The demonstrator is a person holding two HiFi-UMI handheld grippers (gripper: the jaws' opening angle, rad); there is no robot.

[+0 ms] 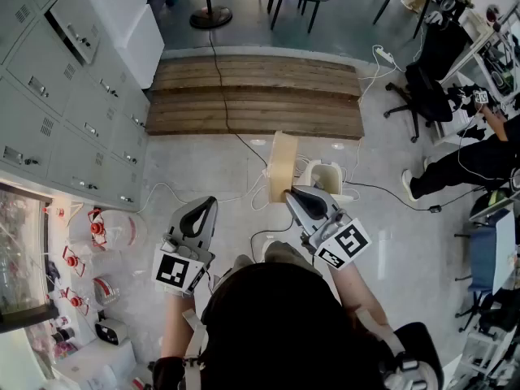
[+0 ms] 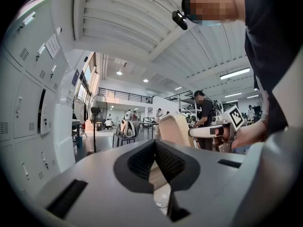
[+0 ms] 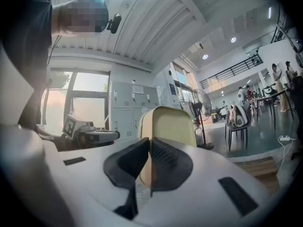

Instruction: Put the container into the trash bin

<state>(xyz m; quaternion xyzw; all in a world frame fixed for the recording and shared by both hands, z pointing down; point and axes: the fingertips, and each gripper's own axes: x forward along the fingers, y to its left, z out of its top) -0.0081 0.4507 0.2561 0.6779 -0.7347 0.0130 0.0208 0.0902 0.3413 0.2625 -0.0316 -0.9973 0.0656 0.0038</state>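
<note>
Your right hand-held gripper [image 1: 296,193] is clamped on the thin rim of a beige, smooth, round-cornered container [image 1: 282,166], held on edge over the speckled floor [image 1: 203,169], near the white trash bin [image 1: 329,177]; your left hand-held gripper [image 1: 208,205] is closed and empty.

This is a big open robotics lab or workshop hall. A bank of grey metal lockers [image 1: 73,112] lines the left wall. Black cables and a white power strip [image 1: 383,54] trail over the polished grey concrete floor [image 1: 203,169]. At the far right, cluttered work desks [image 1: 487,47] stand beside a black swivel office chair [image 1: 422,96]. The left gripper view shows a high white ribbed ceiling [image 2: 132,37] with strip lights, a railed mezzanine [image 2: 125,96], a black pedestal fan [image 2: 96,111] and people at tables.
</note>
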